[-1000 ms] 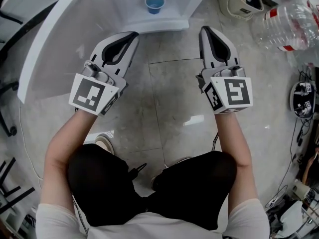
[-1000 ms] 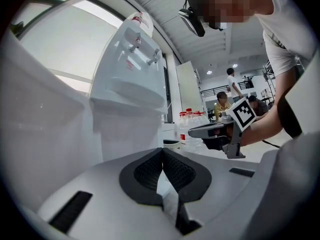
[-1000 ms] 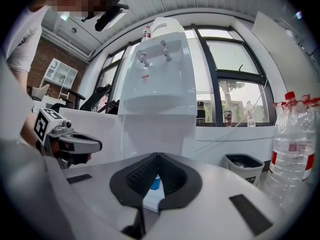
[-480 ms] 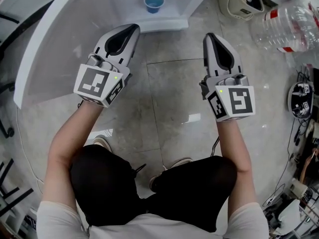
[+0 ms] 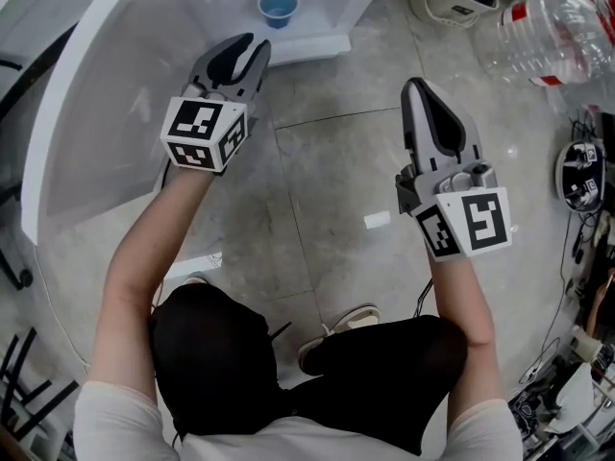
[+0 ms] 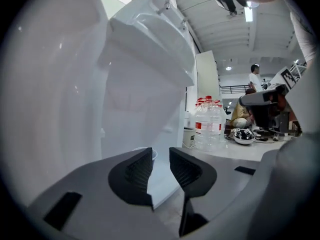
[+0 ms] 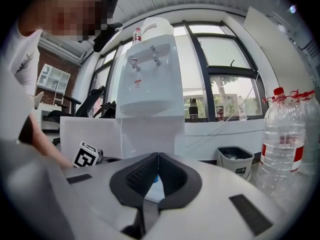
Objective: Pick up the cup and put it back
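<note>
Cup (image 5: 279,8) on tray (image 5: 322,40); left gripper (image 5: 254,44) nearer, jaws newly ajar, empty; right gripper (image 5: 416,85) closed.

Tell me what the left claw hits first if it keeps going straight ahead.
Probably the blue cup on the dispenser's tray; depth is unclear. The left claw, jaws just opening with nothing between them, points at it.

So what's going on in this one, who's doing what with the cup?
A person holds a gripper in each hand in front of a water dispenser. The blue cup stands on its tray, not yet picked up. The left gripper is close to it, jaws slightly apart, having just been opening, with nothing between them. The right gripper hangs further back over the floor, jaws shut and empty.
</note>
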`<action>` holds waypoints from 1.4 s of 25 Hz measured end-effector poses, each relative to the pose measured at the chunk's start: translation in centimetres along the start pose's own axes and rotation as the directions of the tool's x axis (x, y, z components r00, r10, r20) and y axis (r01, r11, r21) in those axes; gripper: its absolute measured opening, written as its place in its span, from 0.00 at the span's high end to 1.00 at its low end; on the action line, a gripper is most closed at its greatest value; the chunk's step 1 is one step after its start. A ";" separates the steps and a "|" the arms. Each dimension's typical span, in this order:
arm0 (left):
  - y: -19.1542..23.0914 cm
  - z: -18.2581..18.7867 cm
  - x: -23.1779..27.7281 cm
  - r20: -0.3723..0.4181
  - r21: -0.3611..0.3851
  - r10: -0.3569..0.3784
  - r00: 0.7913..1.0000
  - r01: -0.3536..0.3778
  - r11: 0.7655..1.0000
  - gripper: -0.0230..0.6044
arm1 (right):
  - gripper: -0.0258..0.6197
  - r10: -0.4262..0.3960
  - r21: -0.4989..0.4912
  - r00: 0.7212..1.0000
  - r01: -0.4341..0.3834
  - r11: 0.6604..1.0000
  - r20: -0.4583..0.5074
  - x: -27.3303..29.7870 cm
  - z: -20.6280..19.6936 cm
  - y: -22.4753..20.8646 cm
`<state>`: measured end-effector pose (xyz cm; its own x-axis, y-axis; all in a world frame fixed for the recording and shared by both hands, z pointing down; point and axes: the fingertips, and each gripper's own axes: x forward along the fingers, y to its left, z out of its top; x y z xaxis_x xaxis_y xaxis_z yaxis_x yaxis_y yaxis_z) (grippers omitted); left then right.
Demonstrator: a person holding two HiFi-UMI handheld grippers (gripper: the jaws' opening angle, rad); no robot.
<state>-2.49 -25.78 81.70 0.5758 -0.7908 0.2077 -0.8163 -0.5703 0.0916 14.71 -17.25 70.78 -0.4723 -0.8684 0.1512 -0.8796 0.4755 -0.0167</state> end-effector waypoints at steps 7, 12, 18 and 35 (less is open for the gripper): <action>1.7 -2.9 3.9 -0.088 -0.056 0.023 0.996 -0.028 0.998 0.69 | 0.93 -0.031 -0.013 0.999 0.030 0.999 -0.030 -1.9 -0.6 -1.0; 2.7 -4.4 6.0 -0.144 -0.095 0.041 0.989 -0.055 0.994 0.60 | 0.93 -0.049 -0.002 0.998 0.049 0.999 -0.026 -2.6 -0.4 -1.4; 3.6 -5.5 7.9 -0.198 -0.045 0.059 0.978 -0.070 0.997 0.47 | 0.93 -0.041 -0.006 0.999 0.041 0.999 -0.036 -3.6 -0.5 -1.4; 3.6 -5.8 13.0 -0.290 -0.043 0.074 0.954 -0.090 0.995 0.38 | 0.93 -0.034 -0.051 0.999 0.033 0.998 -0.019 -5.0 0.5 -1.2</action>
<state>1.77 -36.80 90.39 0.4758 -0.7320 0.4876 -0.8660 -0.4867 0.1144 18.08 -13.54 69.50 -0.4413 -0.8811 0.1702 -0.8904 0.4535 0.0387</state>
